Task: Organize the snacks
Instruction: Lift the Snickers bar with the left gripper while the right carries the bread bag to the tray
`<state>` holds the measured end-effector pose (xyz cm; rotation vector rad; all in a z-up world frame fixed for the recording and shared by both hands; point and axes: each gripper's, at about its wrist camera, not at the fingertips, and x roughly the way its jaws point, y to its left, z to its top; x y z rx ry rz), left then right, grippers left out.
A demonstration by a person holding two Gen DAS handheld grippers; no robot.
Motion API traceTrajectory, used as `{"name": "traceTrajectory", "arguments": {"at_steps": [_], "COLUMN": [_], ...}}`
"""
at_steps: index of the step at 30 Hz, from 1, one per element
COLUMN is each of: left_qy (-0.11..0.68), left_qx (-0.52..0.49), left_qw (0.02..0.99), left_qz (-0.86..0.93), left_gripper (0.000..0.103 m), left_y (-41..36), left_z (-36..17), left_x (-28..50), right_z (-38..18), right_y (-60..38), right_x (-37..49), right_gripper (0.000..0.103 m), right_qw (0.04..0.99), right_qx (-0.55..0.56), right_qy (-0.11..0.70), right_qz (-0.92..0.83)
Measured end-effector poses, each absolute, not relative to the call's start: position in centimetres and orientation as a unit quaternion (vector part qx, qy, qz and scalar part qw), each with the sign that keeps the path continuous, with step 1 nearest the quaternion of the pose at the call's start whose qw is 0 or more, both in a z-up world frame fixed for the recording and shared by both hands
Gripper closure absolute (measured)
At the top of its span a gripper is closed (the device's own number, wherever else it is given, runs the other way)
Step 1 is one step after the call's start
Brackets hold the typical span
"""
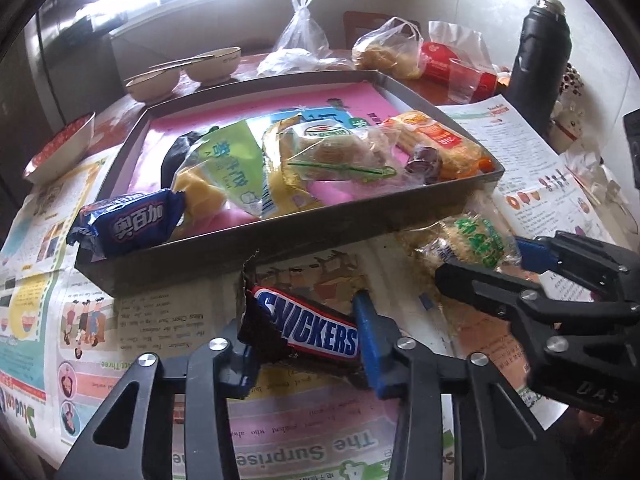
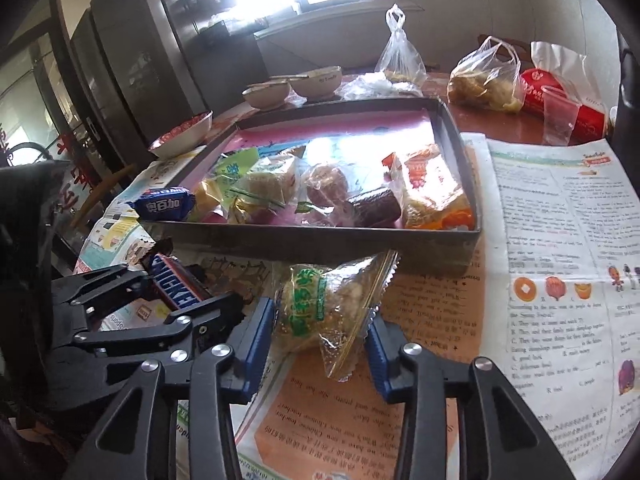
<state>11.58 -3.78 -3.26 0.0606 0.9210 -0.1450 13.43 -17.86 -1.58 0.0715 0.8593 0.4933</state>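
Observation:
A dark shallow tray (image 1: 280, 236) with a pink liner holds several wrapped snacks, with a blue Oreo pack (image 1: 128, 226) on its near-left rim. My left gripper (image 1: 304, 344) is closed on a Snickers bar (image 1: 308, 330) just in front of the tray, over the newspaper. My right gripper (image 2: 320, 340) is closed around a clear packet with green print (image 2: 320, 308), also in front of the tray. That packet shows in the left wrist view (image 1: 468, 244), with the right gripper (image 1: 500, 264) on it. The tray (image 2: 320, 240) and the Snickers bar (image 2: 176, 284) show in the right wrist view.
Newspaper sheets (image 2: 552, 240) cover the table. Behind the tray stand two bowls (image 1: 188, 70), plastic bags of food (image 1: 384, 52), a clear cup (image 1: 466, 80), a red packet (image 1: 440, 66) and a black flask (image 1: 540, 56). A red-patterned dish (image 1: 60, 148) sits at the left.

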Motion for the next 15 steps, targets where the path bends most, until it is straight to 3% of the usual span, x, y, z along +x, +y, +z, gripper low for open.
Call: {"name": "traceTrajectory", "arguments": {"at_steps": [3,5,15], "left_qy": [0.447,0.451,0.426], "left_qx": [0.011,-0.002,-0.013], "left_qw": [0.89,0.887,0.899], "left_qz": [-0.085,-0.096,-0.101], "left_gripper": [0.069,0.085,0.086], "left_y": [-3.4,-3.1,-1.4], "left_z": [-3.1,-2.9,-0.1], "left_x": [11.5,11.3,10.3], "right_z": [-0.8,-0.4,1.3], "right_y": [-18.6,-18.9,-19.7], "right_x": [13.2,13.1,13.0], "right_gripper": [0.061,0.061,0.061], "right_qw": [0.884,0.886,0.895], "right_qx": [0.043,0.047,0.061], "right_qy": [0.403,0.398,0.378], "right_qz": [0.234,0.234,0.23]}}
